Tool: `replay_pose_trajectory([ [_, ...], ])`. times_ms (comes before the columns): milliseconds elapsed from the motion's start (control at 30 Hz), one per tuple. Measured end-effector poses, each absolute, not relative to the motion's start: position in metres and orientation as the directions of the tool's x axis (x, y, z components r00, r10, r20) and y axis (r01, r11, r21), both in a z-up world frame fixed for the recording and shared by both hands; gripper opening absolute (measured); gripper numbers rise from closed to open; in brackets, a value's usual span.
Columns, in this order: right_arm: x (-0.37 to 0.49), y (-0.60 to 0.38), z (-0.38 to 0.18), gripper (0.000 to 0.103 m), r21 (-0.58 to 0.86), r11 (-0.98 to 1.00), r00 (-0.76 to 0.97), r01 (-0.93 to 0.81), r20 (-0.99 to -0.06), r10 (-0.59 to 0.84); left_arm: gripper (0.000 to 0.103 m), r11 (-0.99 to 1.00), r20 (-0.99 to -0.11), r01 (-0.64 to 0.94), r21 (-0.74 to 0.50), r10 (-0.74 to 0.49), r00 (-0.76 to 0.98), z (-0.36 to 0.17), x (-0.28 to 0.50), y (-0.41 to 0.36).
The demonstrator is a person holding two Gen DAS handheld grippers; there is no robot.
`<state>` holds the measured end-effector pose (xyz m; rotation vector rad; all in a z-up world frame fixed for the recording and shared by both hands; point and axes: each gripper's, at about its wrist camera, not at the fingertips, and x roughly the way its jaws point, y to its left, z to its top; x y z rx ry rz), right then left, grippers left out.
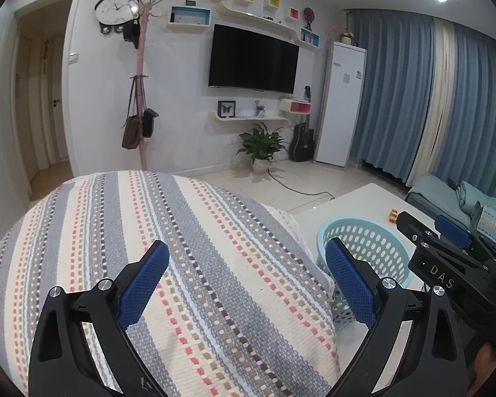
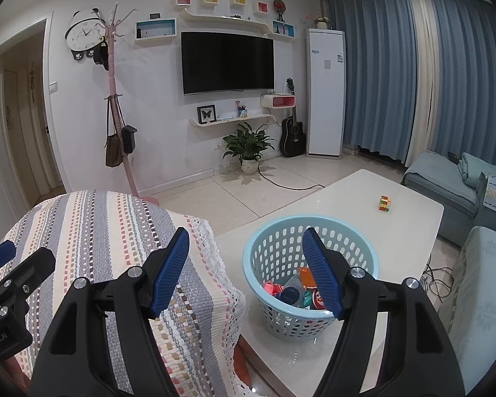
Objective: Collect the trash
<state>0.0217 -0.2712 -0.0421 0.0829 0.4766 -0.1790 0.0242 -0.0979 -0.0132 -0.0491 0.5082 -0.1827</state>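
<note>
A light blue perforated basket [image 2: 281, 311] stands on the white coffee table [image 2: 363, 198], and inside it lie several pieces of trash [image 2: 294, 292], among them colourful wrappers and a can. My right gripper [image 2: 246, 243] hovers open above and in front of the basket with nothing between its blue pads. My left gripper [image 1: 246, 254] is open too, held over a striped woven cover [image 1: 182, 264], empty. In the left wrist view the basket [image 1: 370, 248] shows to the right, partly behind the right-hand finger. The right gripper's body [image 1: 453, 258] appears at that view's right edge.
A small multicoloured cube [image 2: 384, 203] sits on the far part of the table. The striped cover [image 2: 115, 248] drapes a seat left of the table. Blue sofas [image 2: 446, 185] line the right side. A cable [image 2: 291, 183] runs across the tiled floor toward a potted plant [image 2: 248, 147].
</note>
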Motion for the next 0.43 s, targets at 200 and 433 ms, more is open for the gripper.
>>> replay_pose_trajectory([
  [200, 0.0216, -0.2710, -0.0424, 0.067, 0.036, 0.981, 0.875, 0.189, -0.461, -0.152, 0.093, 0.985, -0.485, 0.142, -0.093, -0.170, 0.858, -0.0141, 0.0238, -0.0969],
  [433, 0.0214, -0.2660, -0.0428, 0.067, 0.030, 0.982, 0.874, 0.186, -0.462, -0.152, 0.094, 0.983, -0.477, 0.143, -0.112, -0.180, 0.860, -0.0127, 0.0220, -0.0930],
])
